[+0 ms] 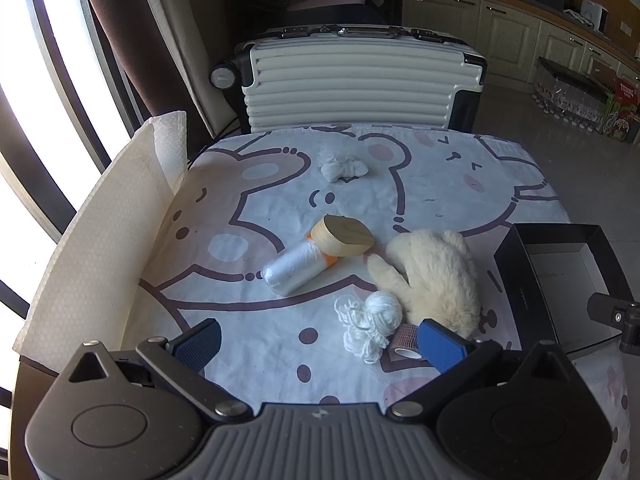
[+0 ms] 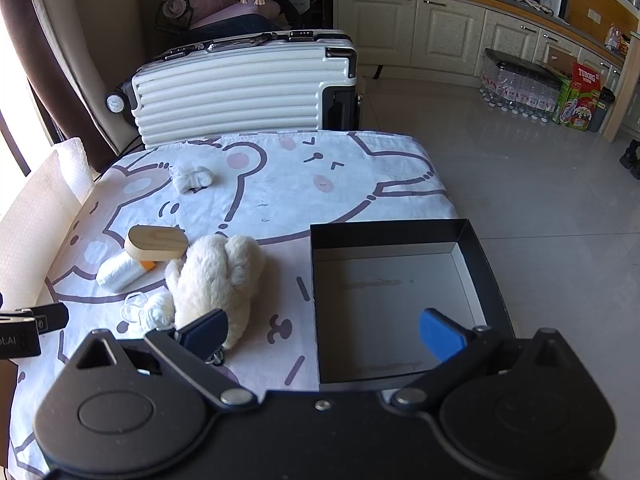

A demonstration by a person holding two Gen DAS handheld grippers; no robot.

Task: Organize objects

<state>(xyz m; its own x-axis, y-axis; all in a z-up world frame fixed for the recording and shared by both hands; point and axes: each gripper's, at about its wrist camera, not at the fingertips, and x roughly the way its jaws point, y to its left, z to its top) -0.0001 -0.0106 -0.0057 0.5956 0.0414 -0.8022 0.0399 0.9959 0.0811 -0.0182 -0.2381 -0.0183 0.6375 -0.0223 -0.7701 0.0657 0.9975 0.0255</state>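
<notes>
The left gripper [image 1: 320,340] is held with its jaws spread wide and nothing between them, low over the bear-print cloth [image 1: 248,184]. Just inside its right finger a small brown tape roll [image 1: 406,345] lies on the cloth, touching a white yarn ball [image 1: 374,320]. Behind these a fluffy cream mitten [image 1: 436,276] is seen, with a roll of white bags [image 1: 294,268] and an oval wooden block [image 1: 344,236] to its left, the block resting against the roll. A crumpled white tissue [image 1: 342,164] lies farther back. The right gripper [image 2: 322,334] is likewise wide open and empty, positioned over the near edge of the black box [image 2: 400,234], whose interior holds nothing. A white suitcase [image 2: 240,88] stands beyond the table.
</notes>
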